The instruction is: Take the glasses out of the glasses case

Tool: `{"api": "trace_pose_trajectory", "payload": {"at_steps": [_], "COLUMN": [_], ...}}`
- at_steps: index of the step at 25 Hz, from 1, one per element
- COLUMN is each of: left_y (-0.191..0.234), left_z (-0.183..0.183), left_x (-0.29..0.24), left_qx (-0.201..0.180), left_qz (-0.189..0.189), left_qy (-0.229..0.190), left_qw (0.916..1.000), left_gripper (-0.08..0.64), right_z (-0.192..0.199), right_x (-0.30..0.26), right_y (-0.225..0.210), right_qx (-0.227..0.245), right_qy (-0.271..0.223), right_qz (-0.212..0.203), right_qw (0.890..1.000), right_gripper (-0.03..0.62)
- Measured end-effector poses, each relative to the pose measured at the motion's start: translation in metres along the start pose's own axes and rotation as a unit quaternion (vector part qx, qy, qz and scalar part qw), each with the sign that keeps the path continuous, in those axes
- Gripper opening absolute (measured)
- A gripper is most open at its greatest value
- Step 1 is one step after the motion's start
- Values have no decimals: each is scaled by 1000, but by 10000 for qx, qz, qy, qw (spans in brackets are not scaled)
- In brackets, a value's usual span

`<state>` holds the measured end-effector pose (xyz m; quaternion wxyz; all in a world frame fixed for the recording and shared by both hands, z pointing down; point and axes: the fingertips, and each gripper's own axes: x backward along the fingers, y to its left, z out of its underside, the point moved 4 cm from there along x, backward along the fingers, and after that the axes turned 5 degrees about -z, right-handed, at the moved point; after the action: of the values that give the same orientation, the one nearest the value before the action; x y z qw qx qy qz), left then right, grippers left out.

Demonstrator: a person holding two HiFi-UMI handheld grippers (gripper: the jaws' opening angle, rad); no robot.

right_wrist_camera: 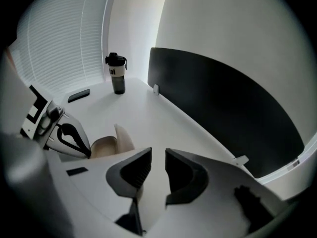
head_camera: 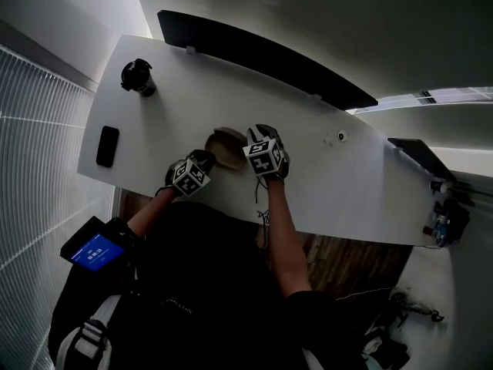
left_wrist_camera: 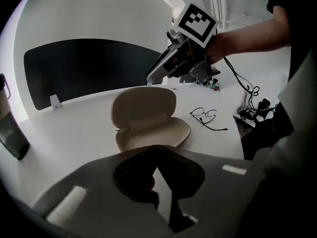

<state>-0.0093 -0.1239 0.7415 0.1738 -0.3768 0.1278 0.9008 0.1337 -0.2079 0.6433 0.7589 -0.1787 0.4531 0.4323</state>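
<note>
**Glasses out, case open**

The glasses (left_wrist_camera: 208, 117) lie on the white table (left_wrist_camera: 74, 133), just to the right of the open tan glasses case (left_wrist_camera: 148, 125), not touching it. The left gripper (left_wrist_camera: 156, 147) sits at the near edge of the case, its jaws closed together. The right gripper (right_wrist_camera: 158, 155) hangs over the case lid, its jaws a little apart and empty. A dark bottle (right_wrist_camera: 117, 73) stands well apart from the case.
</note>
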Motion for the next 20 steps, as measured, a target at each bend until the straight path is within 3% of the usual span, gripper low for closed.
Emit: {"api": "trace_pose_trajectory", "payload": {"at_steps": [3,7,12,20], "left_y": [1,4,3,2], "left_z": [0,1,1,2], "left_x": [1,0,1,4], "left_qx": [-28,-16,57,27], "left_qz": [50,57,64,163], "left_qy": [-10,-73,-121,-149], "left_qw": [10000,10000,9999,9998], "left_gripper": [9,9,9,9], "right_z": [2,4,19,33], "right_x": [-5,8,2,-1], "right_y": [17,19,27,86], "right_qx": [78,-45,66,907], "right_qy": [31,-145,186,431], "right_qz": [-55,177,-27,-466], "right_qw": [9999,9997,9998,9939], "right_gripper": [89,89,89,89]}}
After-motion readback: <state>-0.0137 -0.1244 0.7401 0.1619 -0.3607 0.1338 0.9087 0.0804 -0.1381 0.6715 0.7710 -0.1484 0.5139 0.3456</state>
